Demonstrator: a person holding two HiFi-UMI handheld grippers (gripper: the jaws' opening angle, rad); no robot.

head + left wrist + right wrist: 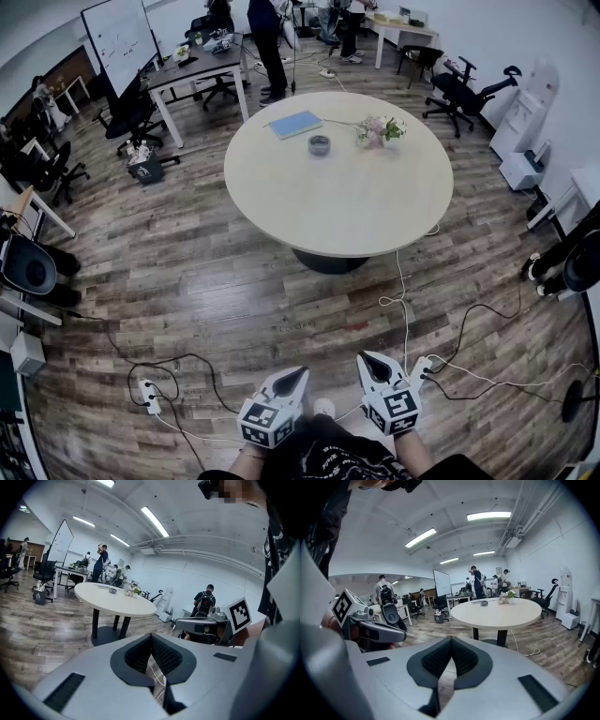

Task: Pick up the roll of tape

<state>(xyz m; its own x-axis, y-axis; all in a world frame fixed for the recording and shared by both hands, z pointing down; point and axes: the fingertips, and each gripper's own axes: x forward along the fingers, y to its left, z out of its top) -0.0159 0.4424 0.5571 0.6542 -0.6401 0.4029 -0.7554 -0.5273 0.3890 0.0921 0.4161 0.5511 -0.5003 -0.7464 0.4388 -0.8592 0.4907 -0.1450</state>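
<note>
Jaws clenched and empty on left gripper [296, 374] and right gripper [367, 359], well apart from the round pale wooden desk [347, 202].
The small grey roll of tape [319, 144] sits near the desk's far edge; a careless reach might topple the pink flowers [379, 130] nearby.

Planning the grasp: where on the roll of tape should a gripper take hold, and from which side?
Probably its near wall. The roll of tape seems to lie flat on the table with its hole up, so one jaw could go inside the ring and one outside, coming from above on the near side. The flowers stand to its right.
</note>
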